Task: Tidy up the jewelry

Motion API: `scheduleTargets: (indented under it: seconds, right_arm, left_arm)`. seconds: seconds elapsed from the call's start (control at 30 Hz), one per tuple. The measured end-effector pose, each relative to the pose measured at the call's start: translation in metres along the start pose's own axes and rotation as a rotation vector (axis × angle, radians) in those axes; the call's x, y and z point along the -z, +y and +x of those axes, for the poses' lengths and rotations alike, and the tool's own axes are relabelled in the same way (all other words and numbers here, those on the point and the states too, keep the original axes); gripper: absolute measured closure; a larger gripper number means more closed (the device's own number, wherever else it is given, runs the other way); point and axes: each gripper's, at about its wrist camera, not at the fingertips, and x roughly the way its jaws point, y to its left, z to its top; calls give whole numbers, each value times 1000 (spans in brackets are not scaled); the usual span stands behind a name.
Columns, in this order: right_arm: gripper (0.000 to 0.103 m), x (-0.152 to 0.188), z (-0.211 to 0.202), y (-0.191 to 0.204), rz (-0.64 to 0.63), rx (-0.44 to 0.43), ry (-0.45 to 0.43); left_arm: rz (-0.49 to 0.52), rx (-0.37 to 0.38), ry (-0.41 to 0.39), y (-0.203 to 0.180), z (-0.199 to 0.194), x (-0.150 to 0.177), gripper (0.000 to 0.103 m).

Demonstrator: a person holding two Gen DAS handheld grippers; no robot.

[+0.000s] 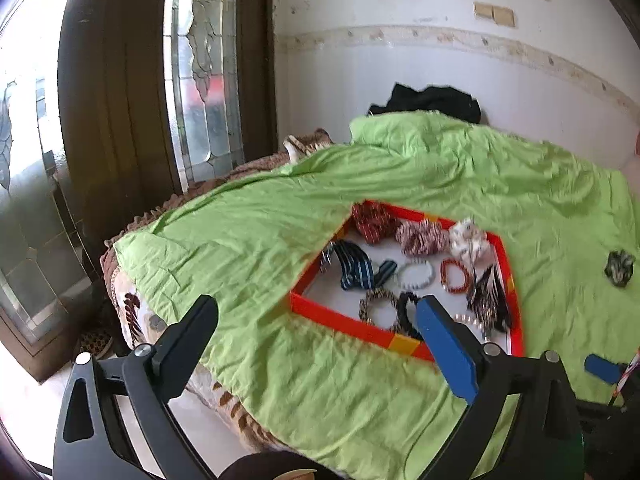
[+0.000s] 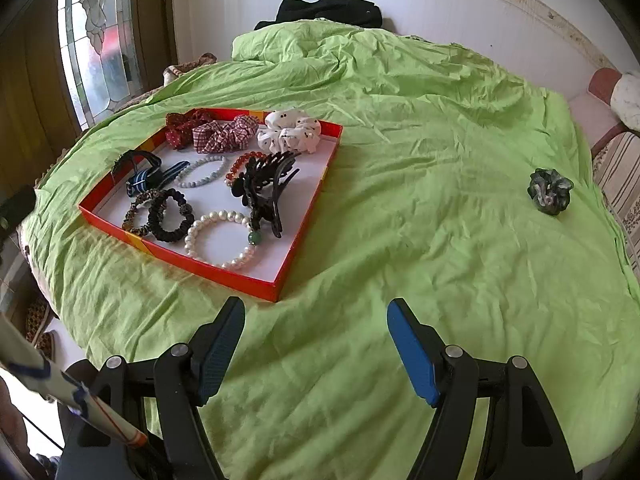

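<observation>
- Both hand-held grippers, right point(image 2: 316, 322) and left point(image 1: 316, 318), stand wide apart and empty over the green sheet point(image 2: 400, 280).
- Nearest the right one, an orange tray point(image 2: 236, 280) holds a pearl bracelet point(image 2: 218, 240), black claw clip point(image 2: 264, 192), bead bracelets and fabric scrunchies.
- Well right of the tray, a dark green scrunchie point(image 2: 550, 192) lies alone.
</observation>
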Motion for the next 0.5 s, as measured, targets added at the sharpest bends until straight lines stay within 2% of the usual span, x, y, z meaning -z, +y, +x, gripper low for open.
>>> scheduleTargets:
  seconds: [0.17,0.27,0.5]
  right_arm:
    - [25,-1,1,2,-16,8,-16]
    - [25,-2,2,4,-24,7,-17]
    - [25,-1,8,6,-32,3,-1]
  left_arm:
    - [1,-16,-55,0,-9,-5,0]
    - [-3,-11,-60,-2,-10,-5,0]
    - [49,58,83,-15,9,2,0]
